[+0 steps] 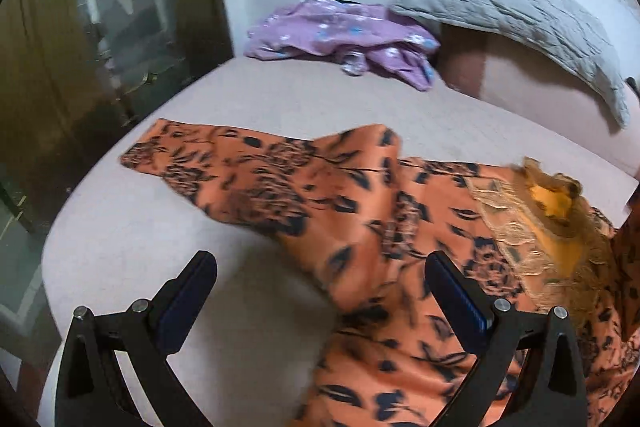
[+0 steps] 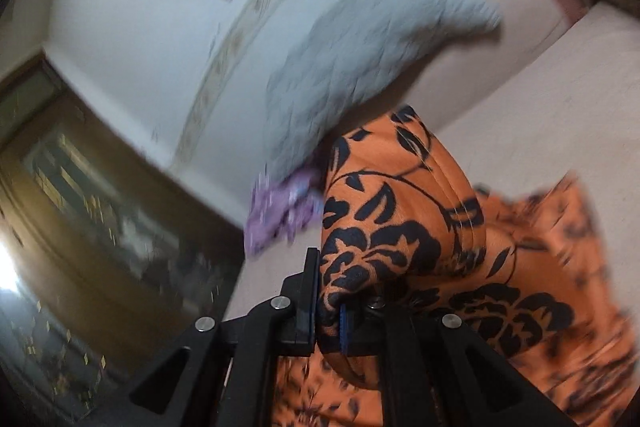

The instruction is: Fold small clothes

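Orange garment (image 1: 360, 227) sleeve near bed (image 1: 140, 259) edge, right gripper (image 2: 330, 301) jaws pinching fold

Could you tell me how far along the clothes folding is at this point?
Early. The orange floral garment has one part turned over; the right gripper pinches a bunched edge, the left gripper is open. The purple garment is still crumpled by the grey pillow.

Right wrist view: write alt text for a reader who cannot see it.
The right gripper is shut on a bunched fold of an orange garment with black flowers, lifted above a pale bed. Behind, blurred, lie a grey quilted pillow, a purple garment and a dark wooden cabinet.
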